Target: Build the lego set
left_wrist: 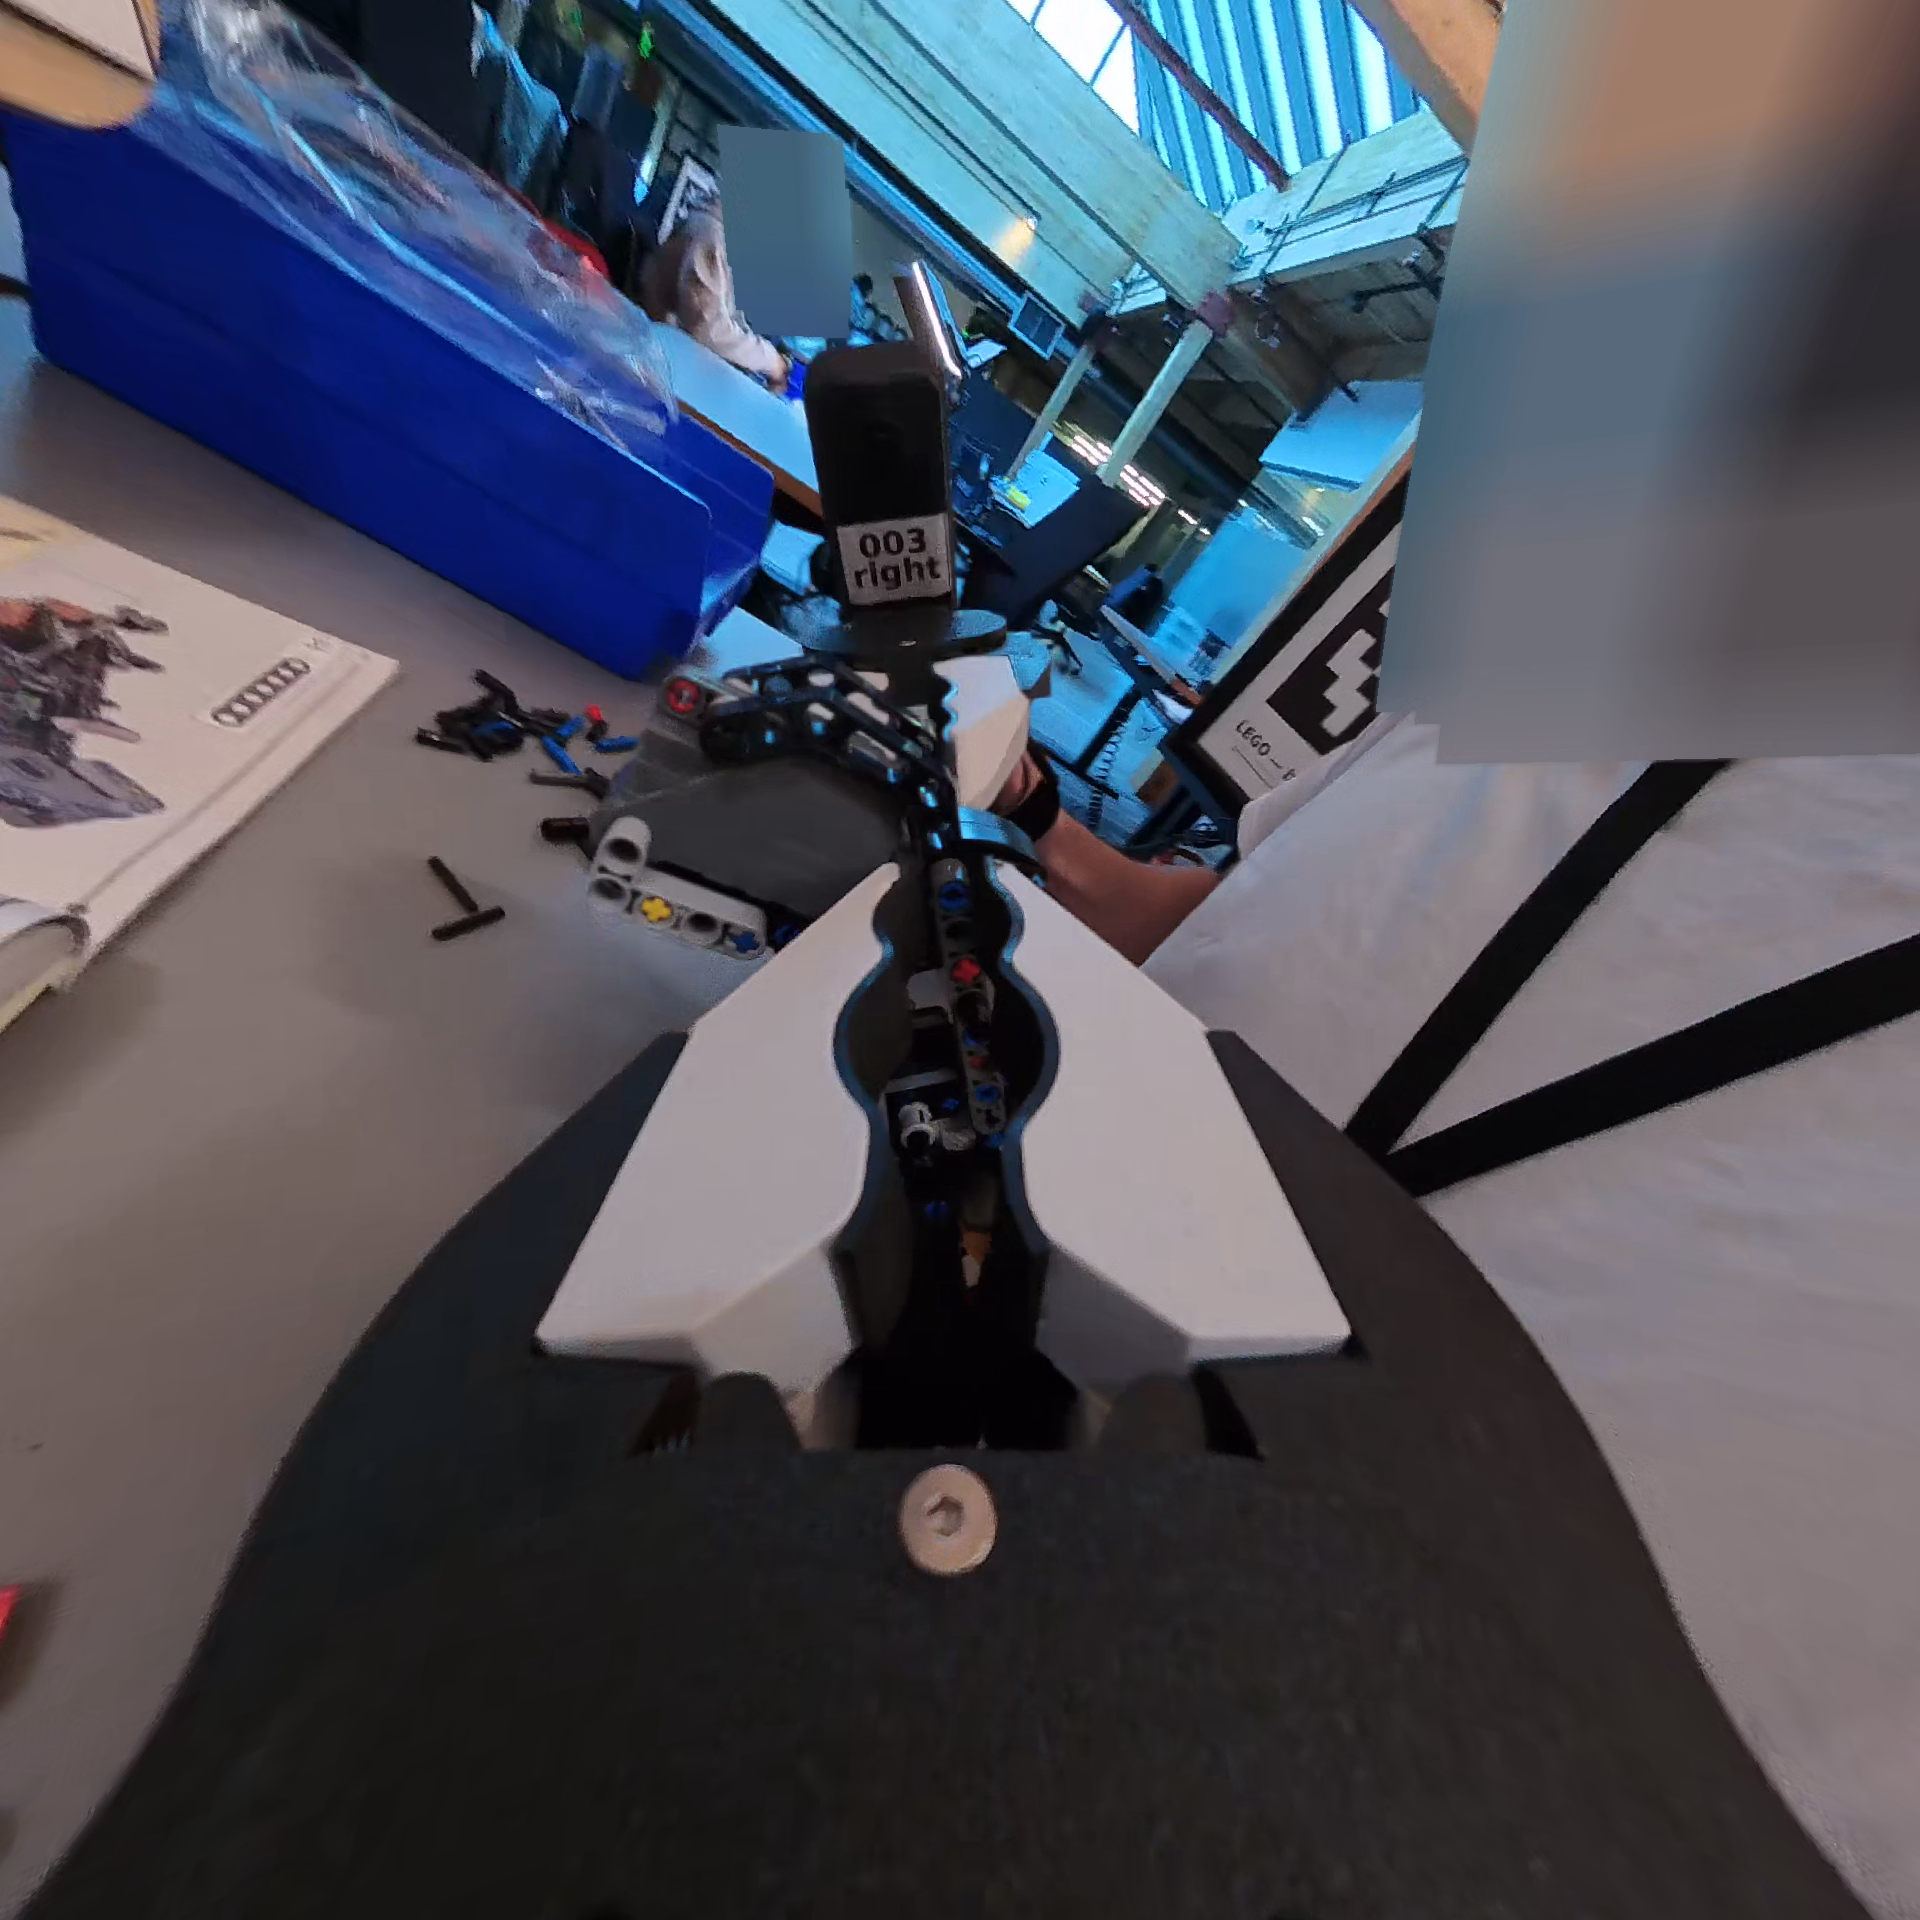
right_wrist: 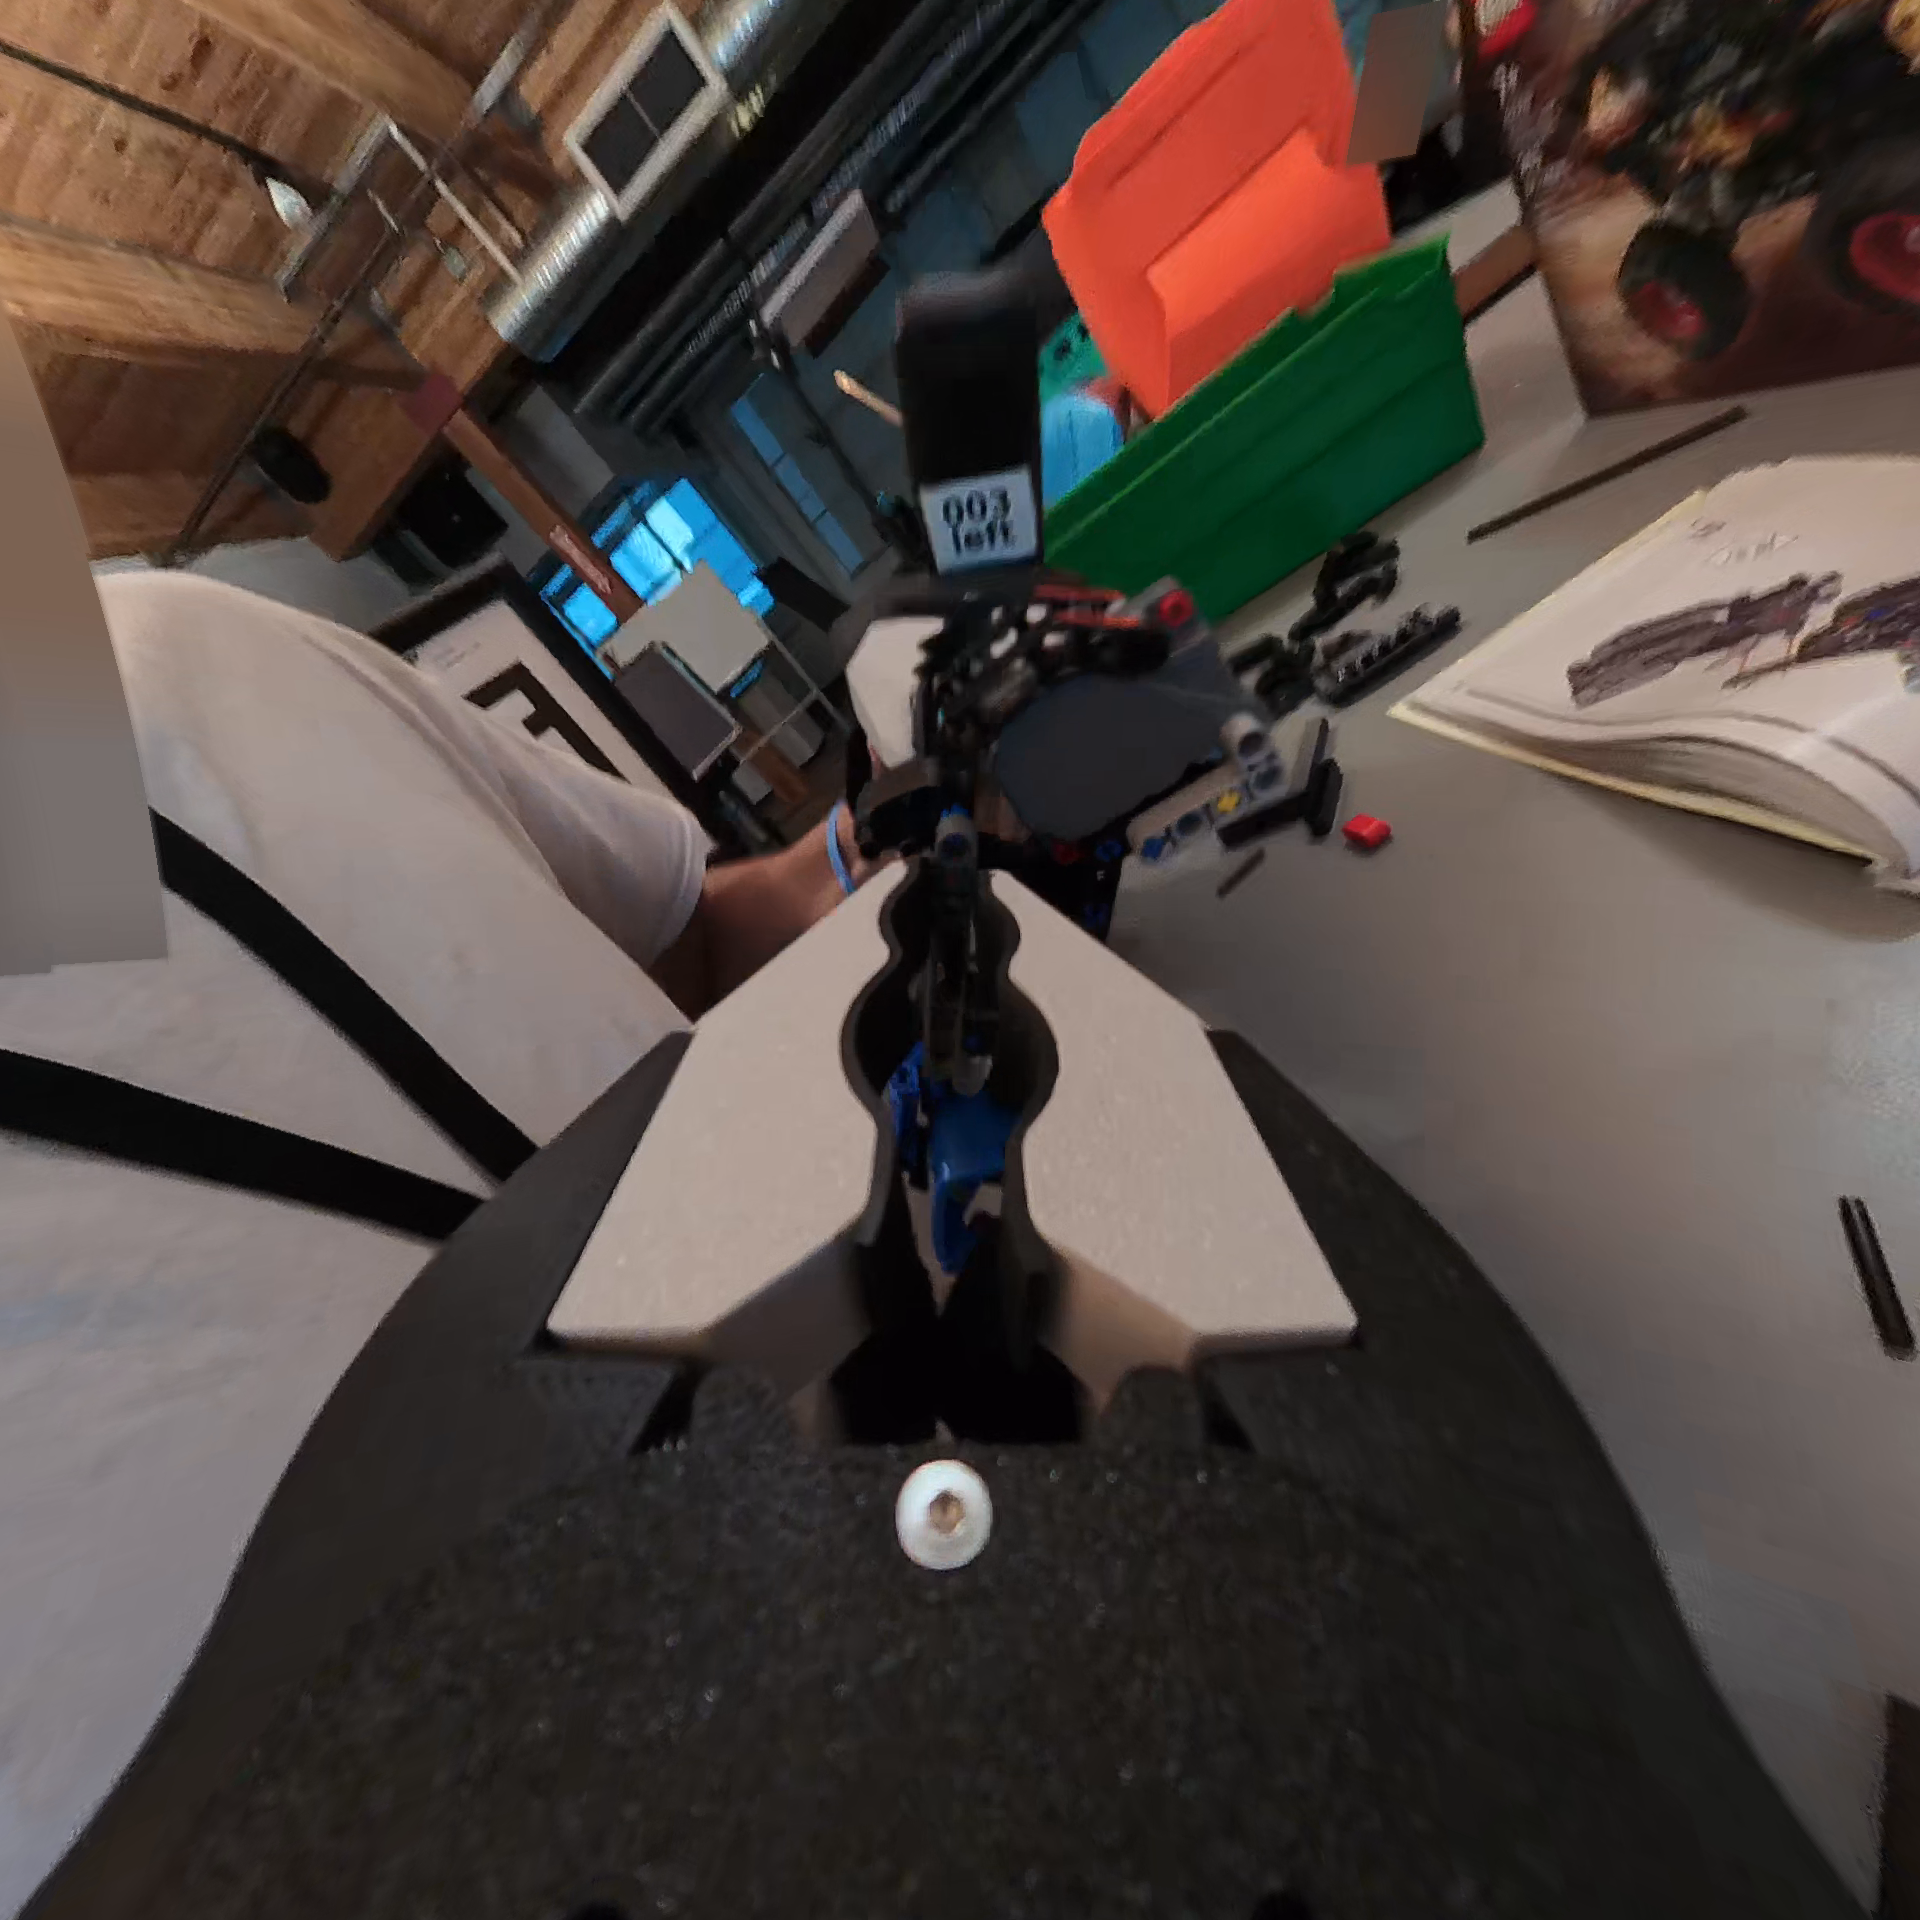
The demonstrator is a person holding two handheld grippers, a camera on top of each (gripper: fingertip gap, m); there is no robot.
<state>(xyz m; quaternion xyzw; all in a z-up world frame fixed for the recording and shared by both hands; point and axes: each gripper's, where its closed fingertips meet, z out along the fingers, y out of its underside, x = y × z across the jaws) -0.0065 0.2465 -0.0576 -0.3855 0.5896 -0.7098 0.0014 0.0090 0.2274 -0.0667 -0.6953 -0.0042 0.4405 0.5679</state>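
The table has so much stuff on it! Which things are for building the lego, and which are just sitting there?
For the build:
lego model, gripped by left tongs and right tongs
loose pins
instruction book

Just sitting there:
blue bin
green bin
orange box

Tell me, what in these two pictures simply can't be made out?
- Left wrist view: the black-and-grey Lego assembly is mostly hidden between the left gripper fingers.
- Right wrist view: the same for the right gripper.
- Open instruction booklet: cut off by the left edge.
- Small black pins: too small.
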